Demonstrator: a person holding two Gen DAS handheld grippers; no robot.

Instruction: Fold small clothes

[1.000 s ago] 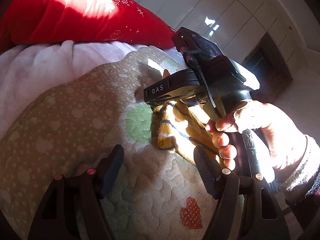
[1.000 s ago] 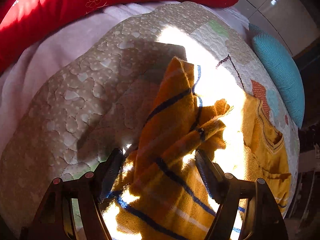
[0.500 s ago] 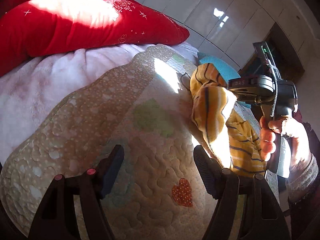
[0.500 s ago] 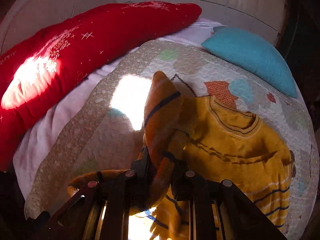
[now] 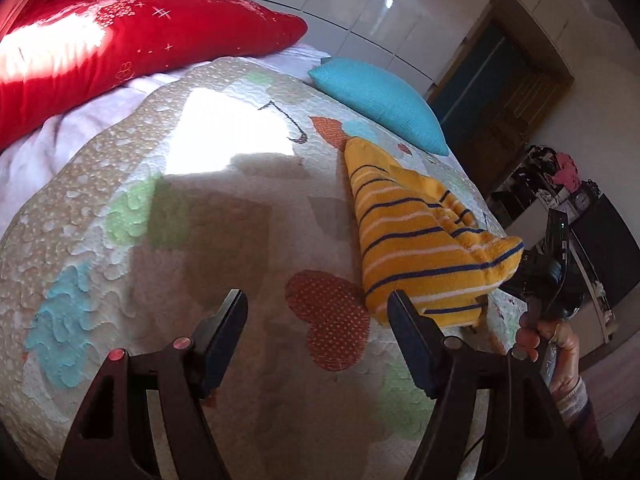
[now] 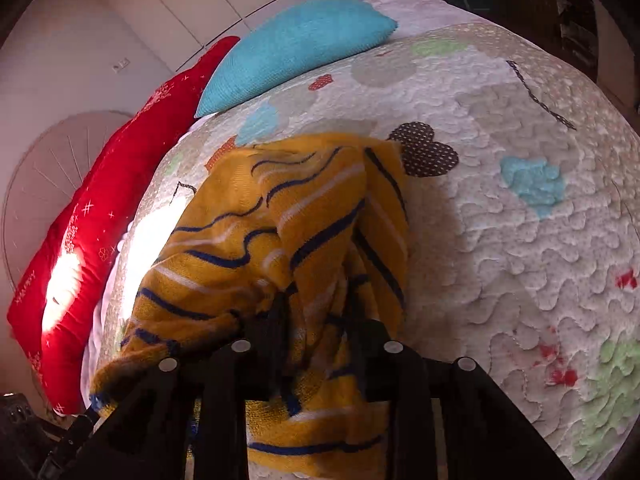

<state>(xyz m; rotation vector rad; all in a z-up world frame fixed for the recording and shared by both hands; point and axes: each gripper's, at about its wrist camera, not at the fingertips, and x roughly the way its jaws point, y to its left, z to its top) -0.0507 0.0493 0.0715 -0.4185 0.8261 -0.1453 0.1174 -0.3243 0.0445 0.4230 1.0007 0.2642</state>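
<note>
A yellow sweater point(image 5: 408, 240) with navy and white stripes lies folded over on the quilt point(image 5: 224, 216), one edge lifted toward the right. My right gripper point(image 6: 318, 308) has a bunch of that sweater point(image 6: 280, 216) between its fingers; its jaws are opening, and the cloth still fills the gap. In the left wrist view the right gripper point(image 5: 548, 272) sits at the sweater's raised edge, a hand point(image 5: 556, 344) on its handle. My left gripper point(image 5: 316, 300) hovers open over the quilt, left of the sweater, with nothing between its fingers.
A red pillow point(image 5: 120, 44) lies along the back of the bed and a teal cushion point(image 5: 380, 100) sits behind the sweater. A bright sun patch point(image 5: 224, 136) falls on the quilt. The bed's right edge drops off beside a dark doorway point(image 5: 492, 92) and cluttered furniture point(image 5: 560, 184).
The right gripper closed on the sweater's left part and swept it far to the right, folding the sweater over itself. My left gripper drew back and turned rightward, staying open.
</note>
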